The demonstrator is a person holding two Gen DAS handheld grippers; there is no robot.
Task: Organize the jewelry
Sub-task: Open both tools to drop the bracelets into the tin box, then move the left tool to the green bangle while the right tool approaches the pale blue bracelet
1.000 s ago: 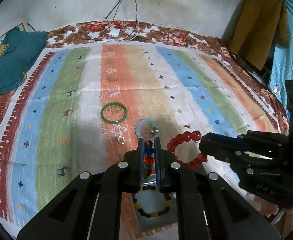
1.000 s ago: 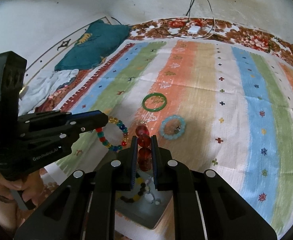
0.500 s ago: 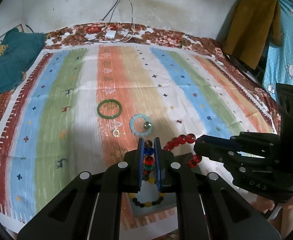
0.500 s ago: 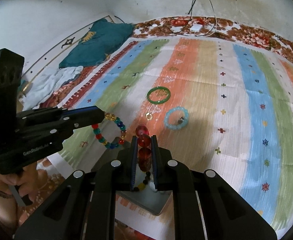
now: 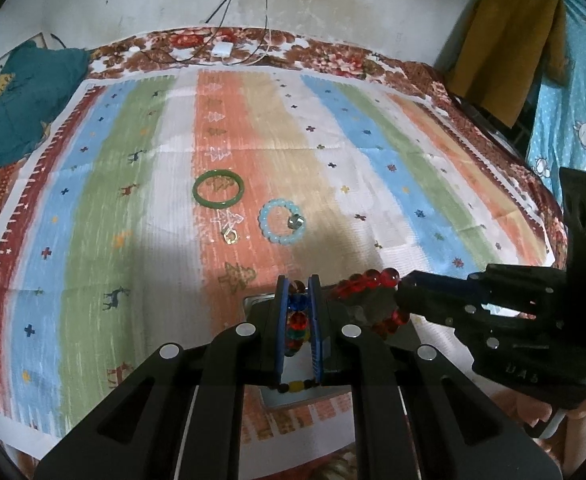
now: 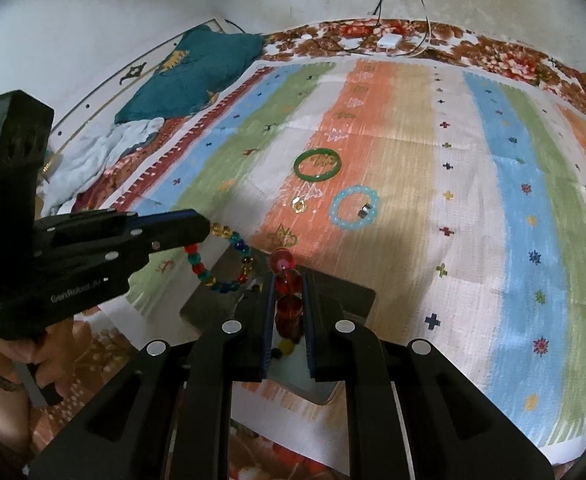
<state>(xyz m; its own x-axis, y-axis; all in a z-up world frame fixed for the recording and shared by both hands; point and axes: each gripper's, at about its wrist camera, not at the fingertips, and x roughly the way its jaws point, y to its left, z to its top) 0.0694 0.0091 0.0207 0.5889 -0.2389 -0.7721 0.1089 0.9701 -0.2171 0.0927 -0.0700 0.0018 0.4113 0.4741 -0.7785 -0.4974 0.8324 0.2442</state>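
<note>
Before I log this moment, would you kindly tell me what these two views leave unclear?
- Tray: both views, mostly covered by the grippers' bodies.
- Yellow-and-black bracelet: only a few beads show between the left jaws.
- Small gold piece on the cloth: too small to identify.

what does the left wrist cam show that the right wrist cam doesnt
Only the left wrist view shows the mustard garment hanging by blue spotted fabric, and the right gripper side-on with its red bead bracelet. Only the right wrist view shows the crumpled white cloth and the left gripper side-on, dangling the multicolored bead bracelet. Both show the green bangle, the light blue bracelet, a small gold ring and the grey tray.
</note>
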